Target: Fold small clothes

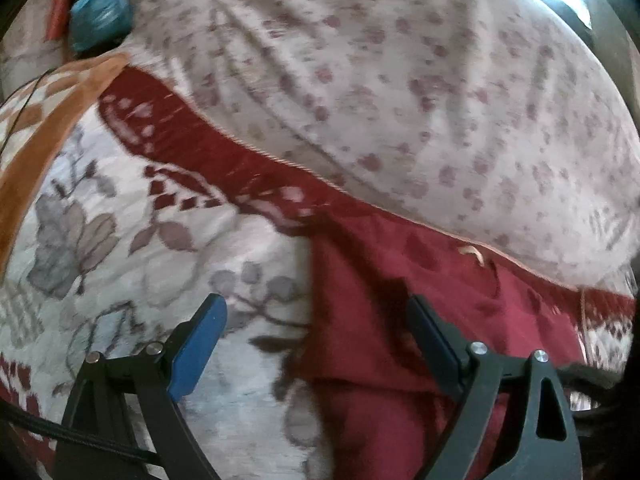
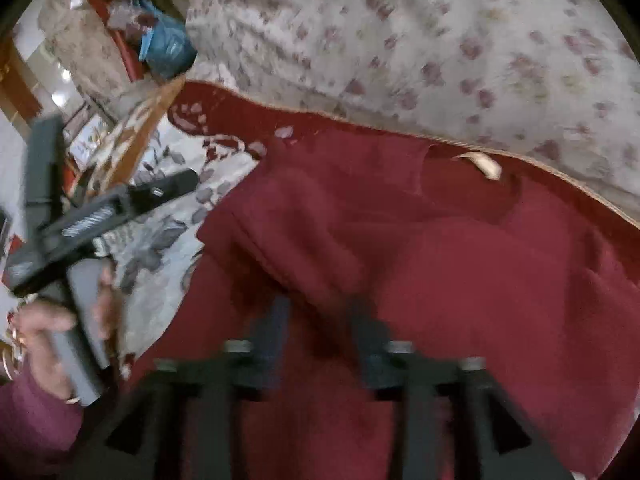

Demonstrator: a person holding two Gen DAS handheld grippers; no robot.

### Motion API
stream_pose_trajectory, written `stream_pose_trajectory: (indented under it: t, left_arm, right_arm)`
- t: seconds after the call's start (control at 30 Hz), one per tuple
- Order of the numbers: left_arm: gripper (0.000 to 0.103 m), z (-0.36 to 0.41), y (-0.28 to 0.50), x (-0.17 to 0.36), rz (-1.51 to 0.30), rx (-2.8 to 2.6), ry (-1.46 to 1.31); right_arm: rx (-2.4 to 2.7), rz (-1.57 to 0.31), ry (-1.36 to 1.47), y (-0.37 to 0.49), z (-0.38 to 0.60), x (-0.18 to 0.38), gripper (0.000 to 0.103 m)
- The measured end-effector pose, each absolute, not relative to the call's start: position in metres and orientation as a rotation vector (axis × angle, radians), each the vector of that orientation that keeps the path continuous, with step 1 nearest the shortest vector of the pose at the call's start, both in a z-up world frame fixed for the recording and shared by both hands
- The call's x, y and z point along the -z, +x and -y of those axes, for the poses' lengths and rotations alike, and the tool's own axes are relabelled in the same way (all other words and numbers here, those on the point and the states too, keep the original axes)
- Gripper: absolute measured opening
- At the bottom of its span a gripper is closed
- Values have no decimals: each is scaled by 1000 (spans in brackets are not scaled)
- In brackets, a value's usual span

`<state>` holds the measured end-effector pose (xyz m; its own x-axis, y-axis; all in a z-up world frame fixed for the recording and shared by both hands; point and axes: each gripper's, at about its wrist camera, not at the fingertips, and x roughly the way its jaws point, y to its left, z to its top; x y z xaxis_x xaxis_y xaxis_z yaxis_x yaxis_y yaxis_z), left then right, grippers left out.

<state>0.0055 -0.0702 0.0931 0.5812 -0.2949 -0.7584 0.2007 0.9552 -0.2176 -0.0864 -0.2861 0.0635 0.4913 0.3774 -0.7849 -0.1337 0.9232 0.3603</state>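
Blurred black fingers of the right gripper (image 2: pixel 320 320) hang just above the dark red fleece garment (image 2: pixel 400 260), jaws standing partly apart with nothing pinched between them. That garment lies spread on a patterned rug with a red border and grey leaf motifs (image 2: pixel 160 240), its upper edge along the rug's red band, where a small pale neck tab (image 2: pixel 484 164) shows; a thick fold runs slantwise from the garment's left edge toward the right gripper. Beside the garment's left edge, in the left wrist view, the left gripper (image 1: pixel 316 344) hovers with blue-padded jaws spread wide and empty, one finger over the rug, the other over the red cloth. The person's hand (image 2: pixel 48 344) holds its handle. The right gripper looks nearer the fold, so it seems better placed to take it.
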Motion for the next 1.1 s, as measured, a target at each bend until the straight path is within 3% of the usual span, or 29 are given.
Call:
stream_pose_trajectory:
  t: [0.07,0.27,0.33,0.4,0.5,0.53,0.73,0.97,1.1]
  left_arm:
    - [90,81,1,-95,-894,338,-87]
    - [89,120,-4,-82,-935,422,15]
    - [75,133,0,-73,-973,445,30]
    - [36,144,5,-65,-1015,453,46]
    - [13,158,6,-65,-1004,466,98]
    - [10,159,4,-69,-987,472,104]
    - [9,132,-2,-119,-817,534,9]
    - [9,112,21,-71,-987,343,56]
    - [9,119,16,-66,-977,334,101]
  right_arm:
    - [-273,-963,280,-109,307,-82,73]
    - [-53,-883,338,-154,372,-117,74]
    - [16,-854,388,-163,397,-121,74]
    - [67,-841,459,-167,422,-121,75]
    - [116,-829,516,-168,446,-118,75]
    - [153,-836,521,-168,454,-112,75]
    - [247,-879,661,-167,489,-80,79]
    - [203,-969,764,-147,489,-41,82]
    - [161,-967,725,-137,475,-37,82]
